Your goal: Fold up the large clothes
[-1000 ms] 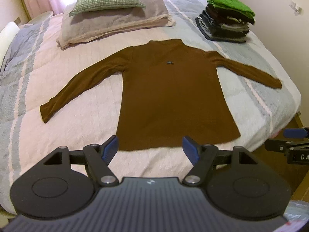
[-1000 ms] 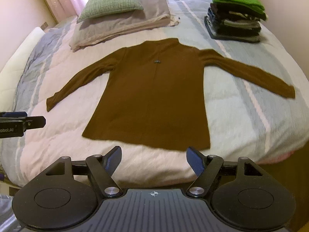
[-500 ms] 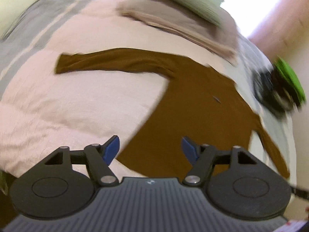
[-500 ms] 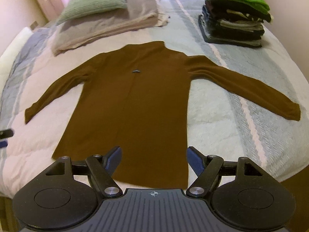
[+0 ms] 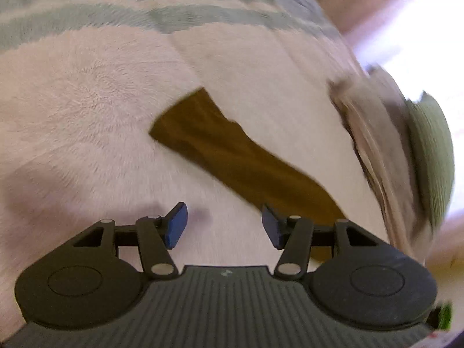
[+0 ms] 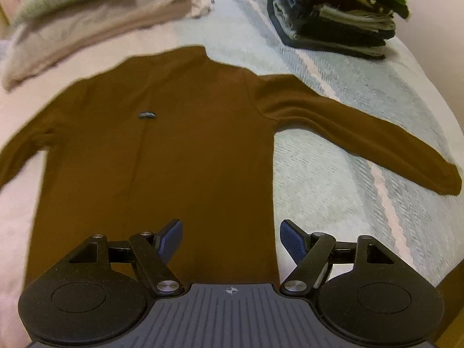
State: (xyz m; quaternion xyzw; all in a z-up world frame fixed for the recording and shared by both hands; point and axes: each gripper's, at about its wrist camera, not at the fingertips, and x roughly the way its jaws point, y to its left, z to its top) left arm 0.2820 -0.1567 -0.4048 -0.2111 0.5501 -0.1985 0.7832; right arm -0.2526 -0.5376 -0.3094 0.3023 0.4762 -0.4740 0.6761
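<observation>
A brown long-sleeved top (image 6: 188,145) lies flat on the bed, sleeves spread, a small tag on its chest. My right gripper (image 6: 230,239) hovers over its lower right body, jaws open, nothing between the pads. In the left wrist view only one brown sleeve (image 5: 232,156) shows, its cuff at the upper left, running diagonally to the lower right. My left gripper (image 5: 224,226) hangs low over the pink blanket just beside that sleeve. Its jaws are closing with only blanket behind the gap; the right pad (image 5: 271,229) sits at the sleeve's edge.
A stack of folded clothes (image 6: 342,14) with a green piece on top stands at the back right of the bed. Pillows (image 6: 87,14) lie at the head, also blurred at the right of the left wrist view (image 5: 406,150). The blanket (image 6: 333,174) is pink and grey-striped.
The left gripper swung left and down, rolling, from over the top's hem to the left sleeve, jaws narrowing. The right gripper moved forward and lower over the top's body.
</observation>
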